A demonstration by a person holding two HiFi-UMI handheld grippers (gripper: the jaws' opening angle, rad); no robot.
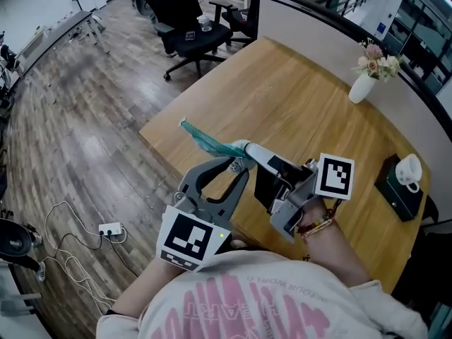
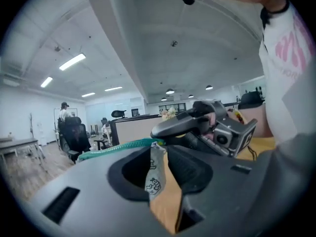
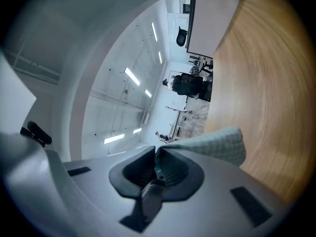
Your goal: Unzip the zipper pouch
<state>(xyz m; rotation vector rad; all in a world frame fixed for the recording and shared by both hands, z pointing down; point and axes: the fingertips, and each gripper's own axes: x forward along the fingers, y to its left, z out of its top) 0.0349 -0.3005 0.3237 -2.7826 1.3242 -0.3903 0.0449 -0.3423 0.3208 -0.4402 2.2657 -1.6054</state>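
Zipper pouch is held up in the air over the near-left edge of the wooden table, not touching it. It's teal w/ a fine check, and its free end sticks out past that edge, over the floor.

L gripper comes up from below, just off the table's near edge. In the left gripper view its jaws are nearly together on a grey tag w/ small printed figures. The tag hangs down btwn the pads from the pouch's teal top edge. Table wood shows thru the slot below the jaws. The marker cube sits at the L gripper's rear, close to the person's chest.

R gripper reaches in over the table's near edge, tip right beside the L gripper's tip at the pouch. In the right gripper view its jaws are closed on the pouch's end. The checked fabric bulges out to one side of them, above the table surface. The R gripper's own cube is over the table's near side.

At the table's far edge, by the partition, stands a white vase w/ flowers. Near the table's right end is a black box w/ a white cup on top. Beyond the table's far-left corner is a black office chair, and on the floor off the table's left side lies a power strip w/ cables.
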